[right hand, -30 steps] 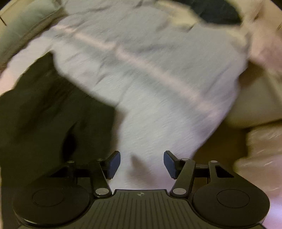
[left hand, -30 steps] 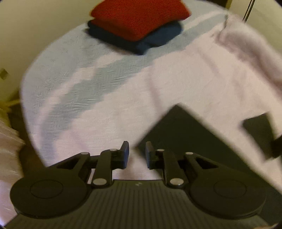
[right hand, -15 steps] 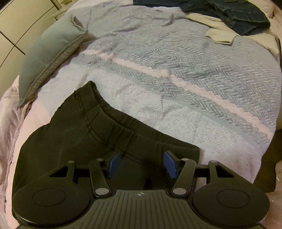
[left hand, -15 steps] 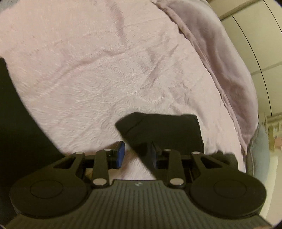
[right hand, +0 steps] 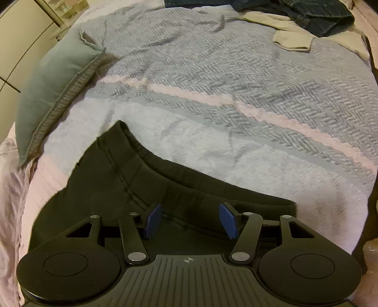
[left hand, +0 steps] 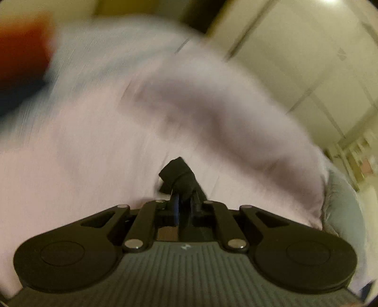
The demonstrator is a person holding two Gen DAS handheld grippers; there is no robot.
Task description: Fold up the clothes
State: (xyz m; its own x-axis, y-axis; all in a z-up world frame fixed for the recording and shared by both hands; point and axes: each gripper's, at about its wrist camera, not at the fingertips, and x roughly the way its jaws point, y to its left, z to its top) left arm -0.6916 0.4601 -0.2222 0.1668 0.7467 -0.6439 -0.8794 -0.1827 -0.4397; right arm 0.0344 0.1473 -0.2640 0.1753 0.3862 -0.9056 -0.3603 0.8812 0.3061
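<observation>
A: Black cloth, a bunched corner of the dark garment (left hand: pixel 180 176), sits pinched between the fingers of the left gripper (left hand: pixel 185 207); they are closing on it, and the fabric sticks up just past the tips. The rest of that view is blurred.

B: And what lies behind it?

A: A pale pink bedspread (left hand: pixel 94 146) with a rumpled ridge running to the right, and a red shape (left hand: pixel 21 47) at the far left that is too smeared to name. Cream cupboard doors (left hand: pixel 307 59) stand at the far right.

B: The other side?

A: The right gripper (right hand: pixel 190 220) has its blue-padded fingers (right hand: pixel 228 220) spread wide, clasping nothing. They hang above the waistband (right hand: pixel 165 172) of the black trousers (right hand: pixel 106 189), which lie flat on the near left part of the bed; whether the tips touch the cloth I cannot tell.

B: Anything else on the bed?

A: A grey-blue herringbone blanket (right hand: pixel 236 82) with a pink stripe covers it. A grey-green pillow (right hand: pixel 59 89) lies along the left edge, and at the far right there are dark jeans (right hand: pixel 314 16) partly on a cream garment (right hand: pixel 293 40).
</observation>
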